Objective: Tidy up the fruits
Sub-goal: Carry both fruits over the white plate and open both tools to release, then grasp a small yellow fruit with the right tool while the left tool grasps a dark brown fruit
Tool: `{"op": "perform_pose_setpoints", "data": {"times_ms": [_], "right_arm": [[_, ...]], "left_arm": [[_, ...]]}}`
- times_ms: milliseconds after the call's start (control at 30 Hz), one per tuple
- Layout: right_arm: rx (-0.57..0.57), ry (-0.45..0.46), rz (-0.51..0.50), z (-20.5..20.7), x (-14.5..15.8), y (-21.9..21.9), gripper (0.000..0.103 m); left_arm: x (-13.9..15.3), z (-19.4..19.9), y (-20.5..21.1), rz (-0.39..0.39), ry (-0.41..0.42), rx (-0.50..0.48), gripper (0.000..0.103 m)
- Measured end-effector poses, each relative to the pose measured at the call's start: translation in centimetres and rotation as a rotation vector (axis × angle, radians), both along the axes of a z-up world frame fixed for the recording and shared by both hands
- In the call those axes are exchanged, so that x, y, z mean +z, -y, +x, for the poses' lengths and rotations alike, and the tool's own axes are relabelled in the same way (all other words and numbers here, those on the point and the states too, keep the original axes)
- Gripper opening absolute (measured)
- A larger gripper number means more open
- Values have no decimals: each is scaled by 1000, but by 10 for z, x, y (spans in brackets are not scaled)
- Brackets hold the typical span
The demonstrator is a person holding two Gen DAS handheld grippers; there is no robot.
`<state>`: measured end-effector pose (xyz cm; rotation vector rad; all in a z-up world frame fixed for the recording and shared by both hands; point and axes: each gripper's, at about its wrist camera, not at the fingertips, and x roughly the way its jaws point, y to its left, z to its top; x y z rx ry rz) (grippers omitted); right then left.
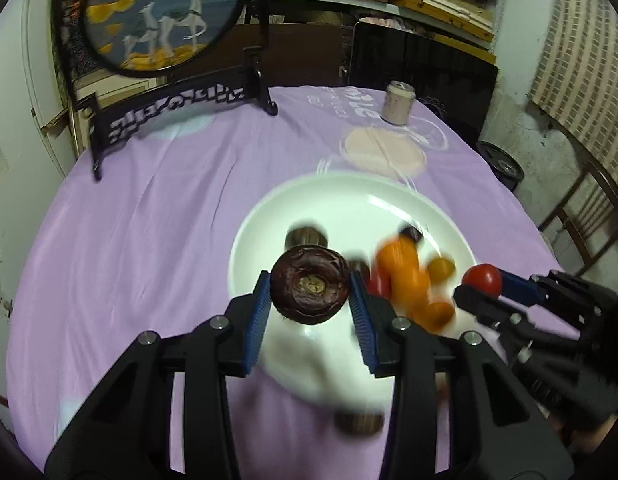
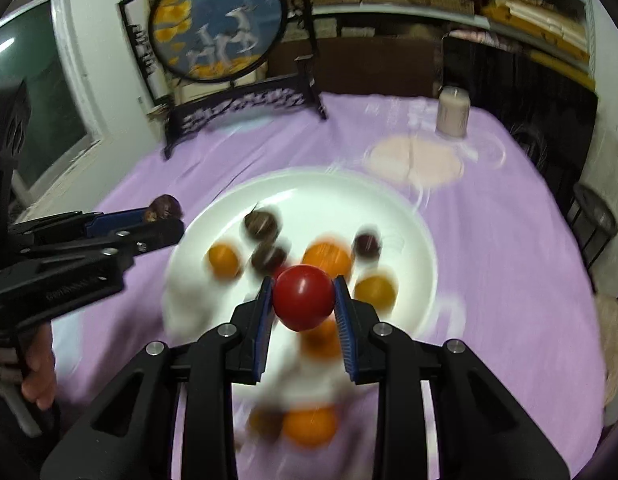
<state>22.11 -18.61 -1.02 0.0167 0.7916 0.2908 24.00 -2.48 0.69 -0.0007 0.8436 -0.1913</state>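
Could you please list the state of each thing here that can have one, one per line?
Left tool: shut on the dark brown fruit, above the white plate.
Right tool: shut on the red tomato, above the plate.
White plate: holding blurred orange and dark fruits.
Can: upright.

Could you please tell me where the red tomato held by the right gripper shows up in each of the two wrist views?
Left wrist view: the red tomato sits at the right, just past the white plate, pinched at the tip of the right gripper.
Right wrist view: the red tomato is at centre, clamped between the blue-padded jaws, above the white plate.
Shared landmark: the round deer screen at the table's far side.
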Motion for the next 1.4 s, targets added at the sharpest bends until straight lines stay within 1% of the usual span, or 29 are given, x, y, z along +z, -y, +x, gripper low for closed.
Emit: {"op": "perform_pose_setpoints", "data": {"times_ms": [33, 100, 133, 200, 367, 400, 433, 467, 500, 533, 567, 600, 633, 667, 733, 800, 867, 933, 1033, 1133, 1200, 1333, 1400], "right_arm": [[-7, -4, -6, 10, -2, 0, 30], [-14, -39, 16, 31, -13, 4, 30], [-17, -52, 25, 35, -18, 5, 30], [-20, -68, 28, 42, -25, 8, 30], [-25, -103, 46, 51, -37, 15, 30], [-25, -105, 50, 52, -37, 15, 35], [-26, -100, 56, 52, -37, 16, 50], [-34, -85, 53, 51, -36, 16, 57], [-46, -67, 43, 48, -34, 17, 58], [-56, -58, 26, 45, -32, 18, 58], [-58, -55, 25, 42, -28, 20, 58], [-61, -52, 33, 38, -24, 22, 58], [-64, -46, 42, 29, -19, 25, 58], [-64, -39, 45, 20, -14, 27, 58], [-55, -16, 50, -5, -6, 30, 60], [-51, -2, 69, -37, -3, 34, 64], [-48, -6, 84, -62, -6, 35, 65], [-39, -29, 91, -82, -12, 33, 65], [-19, -61, 81, -107, -19, 26, 65], [10, -81, 61, -127, -25, 13, 65], [42, -98, 58, -135, -32, 3, 65], [100, -164, 47, -138, -54, -22, 65], [111, -166, 44, -135, -60, -31, 65]], "left_arm": [[-1, 15, 5, -2, -11, 8, 40], [-10, 44, 15, -13, -54, 15, 40], [-15, 52, 19, -12, -73, 12, 40], [-24, 64, 27, -5, -96, 2, 40], [-36, 76, 39, -11, -124, -26, 40], [-38, 78, 39, -11, -125, -27, 41], [-37, 79, 38, -13, -122, -23, 43], [-36, 78, 36, -19, -117, -16, 55], [-33, 76, 32, -33, -111, -9, 67], [-29, 72, 28, -50, -99, -1, 69], [-23, 65, 22, -65, -83, 5, 69], [-18, 58, 18, -73, -73, 4, 72], [-12, 45, 11, -86, -64, 0, 76], [-9, 36, 6, -96, -63, -4, 82], [-6, 10, -7, -117, -57, -12, 84], [-10, -21, -19, -107, -46, -10, 84], [-18, -51, -30, -97, -36, 1, 84], [-29, -78, -37, -86, -31, 10, 84], [-43, -105, -44, -59, -38, 17, 84], [-55, -120, -50, -54, -64, 22, 84], [-58, -128, -56, -64, -70, 30, 84], [-61, -140, -64, -72, -71, 39, 84], [-62, -144, -69, -68, -75, 43, 84]]}}
